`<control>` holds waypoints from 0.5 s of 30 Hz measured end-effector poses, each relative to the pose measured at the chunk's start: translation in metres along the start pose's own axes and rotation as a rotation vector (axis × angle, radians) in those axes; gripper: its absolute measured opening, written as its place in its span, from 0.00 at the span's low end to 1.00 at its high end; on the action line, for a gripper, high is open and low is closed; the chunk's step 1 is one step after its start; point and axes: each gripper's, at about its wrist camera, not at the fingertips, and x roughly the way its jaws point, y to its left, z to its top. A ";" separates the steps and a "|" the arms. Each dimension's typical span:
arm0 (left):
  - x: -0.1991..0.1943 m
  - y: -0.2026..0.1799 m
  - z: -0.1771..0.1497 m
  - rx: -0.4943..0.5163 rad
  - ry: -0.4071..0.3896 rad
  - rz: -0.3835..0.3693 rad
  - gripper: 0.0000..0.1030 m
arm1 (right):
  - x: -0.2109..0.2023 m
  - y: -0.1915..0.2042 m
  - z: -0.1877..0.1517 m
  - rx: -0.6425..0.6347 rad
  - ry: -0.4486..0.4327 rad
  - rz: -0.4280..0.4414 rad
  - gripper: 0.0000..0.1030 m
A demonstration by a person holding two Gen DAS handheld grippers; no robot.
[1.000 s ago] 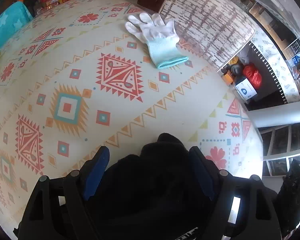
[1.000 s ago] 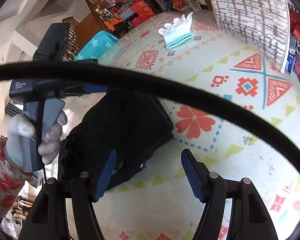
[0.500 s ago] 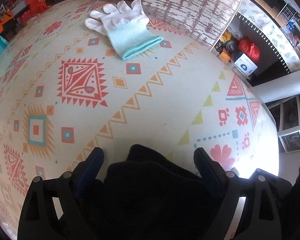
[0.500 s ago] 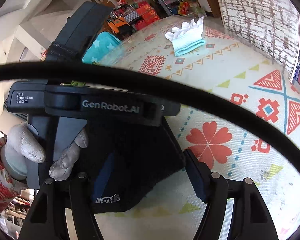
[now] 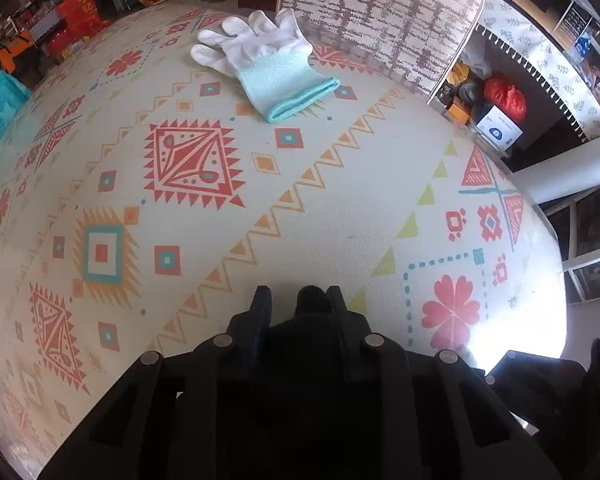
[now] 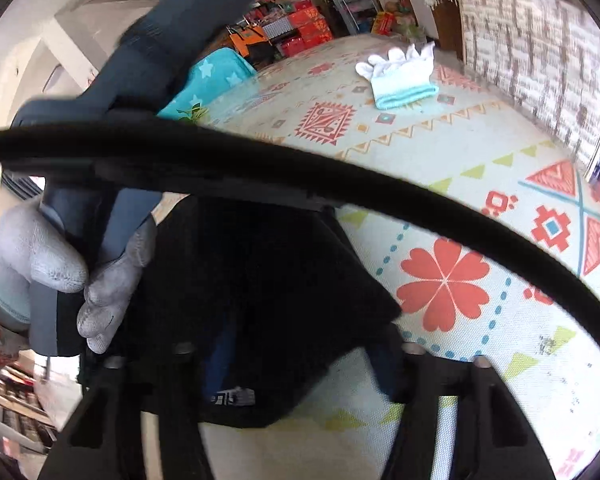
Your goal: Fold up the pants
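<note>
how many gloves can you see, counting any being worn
2. One white glove with a teal cuff lies loose at the far side of the patterned mat. One grey-white glove is worn on the hand holding the left gripper's handle.

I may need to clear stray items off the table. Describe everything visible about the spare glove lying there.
The glove is a knitted work glove: white fingers and palm, pale turquoise ribbed cuff. It lies flat and empty on the patterned tablecloth, fingers pointing toward the far edge, cuff toward the camera, near a checked chair back. No gripper touches it.
</note>
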 end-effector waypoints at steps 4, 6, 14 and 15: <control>-0.018 0.002 -0.002 -0.026 -0.039 -0.030 0.25 | -0.004 -0.015 0.004 0.124 0.019 0.108 0.35; -0.028 0.002 -0.005 -0.031 -0.063 -0.035 0.25 | -0.008 -0.010 0.005 0.120 0.009 0.107 0.33; -0.079 0.027 -0.026 -0.107 -0.166 -0.126 0.25 | -0.031 0.032 0.018 0.063 -0.034 0.117 0.21; -0.086 0.031 -0.029 -0.116 -0.180 -0.136 0.25 | -0.033 0.037 0.019 0.055 -0.037 0.116 0.21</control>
